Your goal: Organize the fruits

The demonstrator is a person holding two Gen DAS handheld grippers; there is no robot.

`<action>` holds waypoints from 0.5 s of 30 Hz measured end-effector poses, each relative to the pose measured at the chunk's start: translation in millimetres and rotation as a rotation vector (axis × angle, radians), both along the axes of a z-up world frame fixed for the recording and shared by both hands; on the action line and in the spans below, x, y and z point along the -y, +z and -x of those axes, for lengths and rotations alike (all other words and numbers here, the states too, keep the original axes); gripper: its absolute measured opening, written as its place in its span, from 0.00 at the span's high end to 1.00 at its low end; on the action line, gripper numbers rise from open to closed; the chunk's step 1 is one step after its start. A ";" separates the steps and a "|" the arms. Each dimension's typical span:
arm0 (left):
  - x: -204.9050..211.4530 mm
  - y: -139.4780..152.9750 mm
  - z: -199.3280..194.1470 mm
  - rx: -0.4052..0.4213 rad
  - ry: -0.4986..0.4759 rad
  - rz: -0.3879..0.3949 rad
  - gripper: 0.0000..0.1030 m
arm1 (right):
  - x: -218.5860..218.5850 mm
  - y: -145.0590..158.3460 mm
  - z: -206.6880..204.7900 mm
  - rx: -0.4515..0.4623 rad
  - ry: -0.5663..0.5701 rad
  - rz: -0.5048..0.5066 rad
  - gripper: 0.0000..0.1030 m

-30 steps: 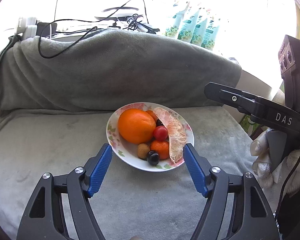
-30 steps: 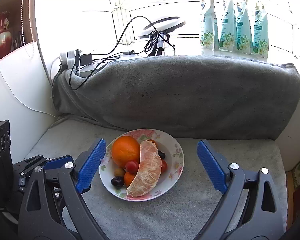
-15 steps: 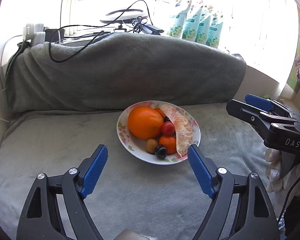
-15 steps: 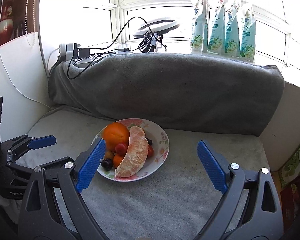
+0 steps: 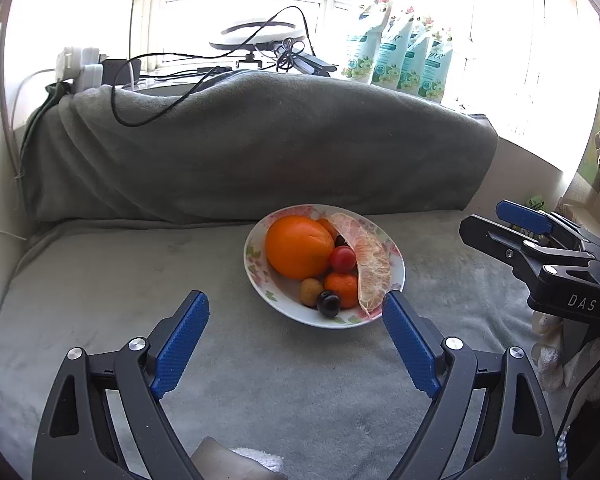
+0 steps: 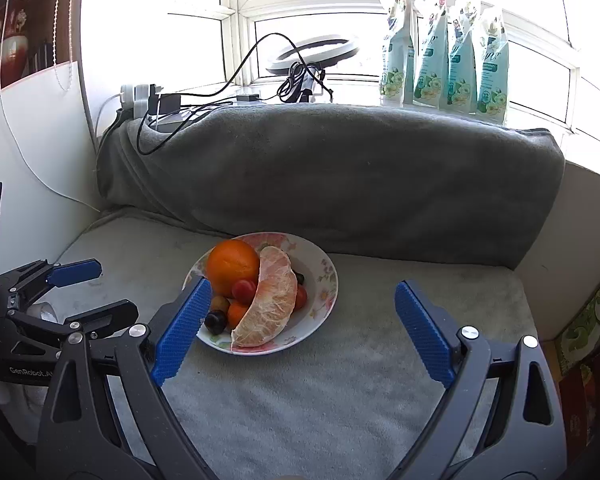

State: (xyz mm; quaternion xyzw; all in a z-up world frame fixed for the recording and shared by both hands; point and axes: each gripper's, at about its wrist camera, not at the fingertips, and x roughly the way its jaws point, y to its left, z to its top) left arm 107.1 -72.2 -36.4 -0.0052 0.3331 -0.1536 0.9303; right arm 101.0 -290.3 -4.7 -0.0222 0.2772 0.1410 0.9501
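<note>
A flowered white plate [image 5: 398,258] [image 6: 326,280] sits on the grey blanket and holds a big orange [image 5: 298,246] [image 6: 233,266], a peeled pomelo segment [image 5: 372,266] [image 6: 272,304], a cherry tomato [image 5: 343,259] [image 6: 243,289], a small mandarin [image 5: 340,283], a dark grape [image 5: 328,303] [image 6: 215,321] and a tan round fruit [image 5: 310,291]. My left gripper [image 5: 296,300] hovers just in front of the plate, its jaws opening, with nothing between them. My right gripper [image 6: 302,300] is open and empty, its left finger level with the plate's near rim.
A rolled grey blanket [image 5: 260,140] forms a bolster behind the plate. On the sill stand several teal pouches [image 6: 444,52], a ring light [image 6: 318,50], a power strip [image 5: 80,68] and cables. A carton [image 6: 592,316] lies at the right. A white wall borders the left.
Both grippers have drawn back from the plate, which now looks smaller and further off. The left jaws have spread wider. The right gripper slid rightward in the left wrist view.
</note>
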 end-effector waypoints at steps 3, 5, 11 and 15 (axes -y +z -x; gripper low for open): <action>-0.4 -0.2 -1.1 -0.002 0.001 -0.006 0.13 | -1.2 -0.5 1.1 -0.002 0.001 0.001 0.08; 0.3 -1.1 -0.6 -0.005 0.006 -0.009 0.13 | -2.1 -1.2 1.1 -0.005 0.002 -0.001 0.08; -1.3 -1.6 -0.8 -0.006 0.006 -0.010 0.13 | -3.9 -4.4 -1.4 -0.016 0.006 -0.010 0.08; -2.3 -0.9 -0.6 0.000 0.014 -0.012 0.13 | -3.4 -6.0 -2.5 -0.019 0.003 -0.007 0.08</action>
